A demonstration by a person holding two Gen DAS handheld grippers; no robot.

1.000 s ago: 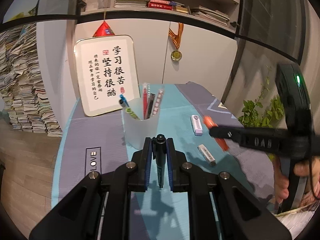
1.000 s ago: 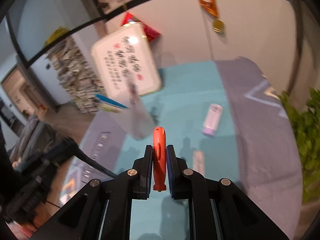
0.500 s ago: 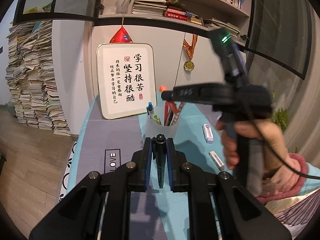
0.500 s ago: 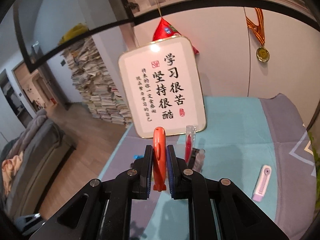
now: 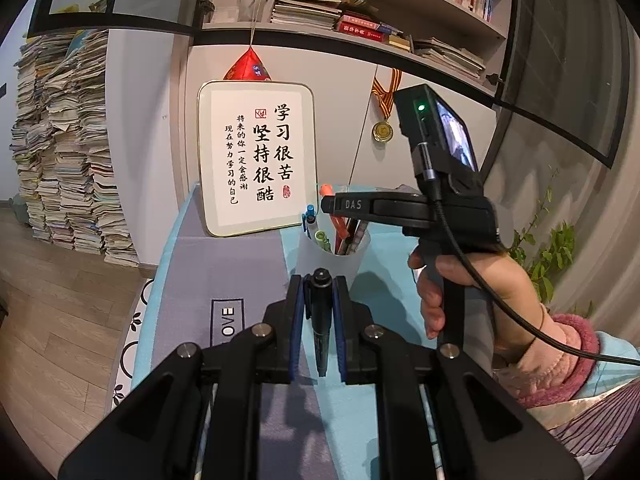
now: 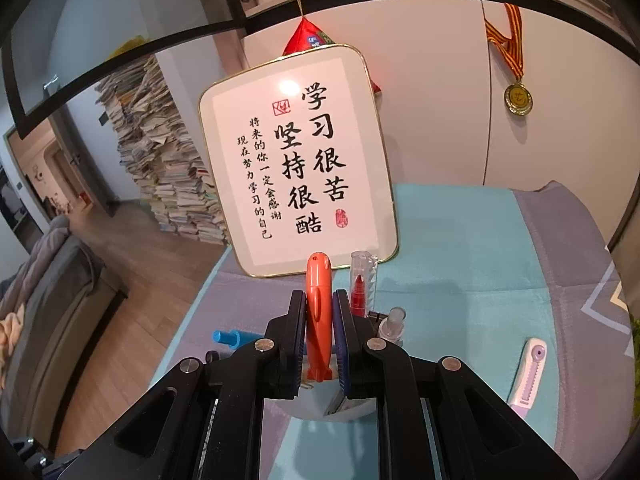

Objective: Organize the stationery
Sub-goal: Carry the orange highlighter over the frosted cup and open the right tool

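Since a second ago the right gripper (image 6: 319, 334), clamped on the orange pen (image 6: 319, 316), has been carried over the pen cup (image 5: 334, 254), at twelve o'clock of the left gripper (image 5: 319, 316), which is clamped on a black pen (image 5: 321, 320); both pens remain undeposited, and a purple cutter (image 6: 528, 376) is left on the table at three o'clock.

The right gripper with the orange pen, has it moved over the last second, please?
Yes. The right gripper swung from beside the erasers to above the pen cup, holding the orange pen over it.

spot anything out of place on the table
Yes: a lilac utility knife lies loose on the cloth, apart from the pen cup that holds the other stationery. Nothing looks spilled or damaged.
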